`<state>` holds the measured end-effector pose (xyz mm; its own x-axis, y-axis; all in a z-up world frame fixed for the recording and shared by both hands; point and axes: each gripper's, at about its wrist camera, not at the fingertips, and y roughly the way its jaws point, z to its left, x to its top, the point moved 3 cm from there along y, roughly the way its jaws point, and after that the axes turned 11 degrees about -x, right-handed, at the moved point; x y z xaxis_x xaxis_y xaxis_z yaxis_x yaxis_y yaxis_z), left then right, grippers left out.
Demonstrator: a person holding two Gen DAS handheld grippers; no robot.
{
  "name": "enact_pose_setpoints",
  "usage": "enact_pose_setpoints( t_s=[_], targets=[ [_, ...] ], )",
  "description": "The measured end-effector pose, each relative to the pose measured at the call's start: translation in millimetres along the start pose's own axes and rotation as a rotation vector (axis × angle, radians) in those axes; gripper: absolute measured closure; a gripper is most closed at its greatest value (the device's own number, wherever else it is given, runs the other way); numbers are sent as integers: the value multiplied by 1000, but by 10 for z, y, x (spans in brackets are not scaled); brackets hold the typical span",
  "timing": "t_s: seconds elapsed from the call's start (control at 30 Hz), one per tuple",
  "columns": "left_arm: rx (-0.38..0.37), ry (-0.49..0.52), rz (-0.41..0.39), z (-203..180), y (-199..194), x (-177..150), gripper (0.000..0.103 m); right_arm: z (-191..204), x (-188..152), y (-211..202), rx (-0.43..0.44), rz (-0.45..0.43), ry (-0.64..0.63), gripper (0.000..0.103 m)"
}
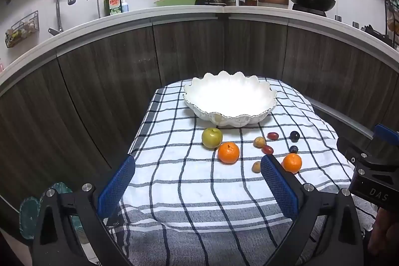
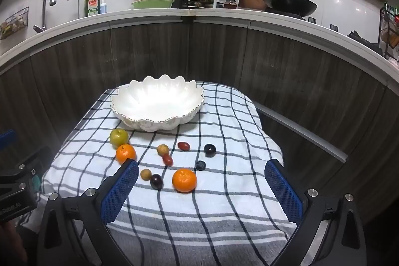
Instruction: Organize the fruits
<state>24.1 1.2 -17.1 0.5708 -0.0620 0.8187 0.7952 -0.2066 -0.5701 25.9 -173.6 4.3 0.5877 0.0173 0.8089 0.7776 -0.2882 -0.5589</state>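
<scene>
A white scalloped bowl (image 1: 230, 99) (image 2: 157, 101) stands empty at the far end of a checked cloth. In front of it lie a green apple (image 1: 212, 137) (image 2: 119, 137), two oranges (image 1: 228, 152) (image 2: 184, 180), small yellowish fruits (image 2: 163, 149), red grape tomatoes (image 2: 183, 146) and dark plums (image 2: 210, 149). My left gripper (image 1: 198, 185) is open and empty, above the cloth's near part, short of the fruits. My right gripper (image 2: 202, 187) is open and empty, its jaws wide on either side of the near orange's area, held back from it.
The checked cloth (image 2: 224, 203) covers a small table set against dark wood cabinet fronts (image 1: 99, 81). Behind is a kitchen counter with a sink tap (image 1: 61, 1), a dish soap bottle (image 1: 113, 3) and a wok (image 1: 310, 0). The right gripper's body (image 1: 374, 166) shows at the right edge.
</scene>
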Motion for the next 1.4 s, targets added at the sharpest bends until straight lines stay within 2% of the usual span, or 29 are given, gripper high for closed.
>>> enact_pose_setpoints(
  t_s=[1.4],
  targets=[
    [-2,10,3,-51,-39,7,1,-24,17,-74,-1,-12,3,1]
  ],
)
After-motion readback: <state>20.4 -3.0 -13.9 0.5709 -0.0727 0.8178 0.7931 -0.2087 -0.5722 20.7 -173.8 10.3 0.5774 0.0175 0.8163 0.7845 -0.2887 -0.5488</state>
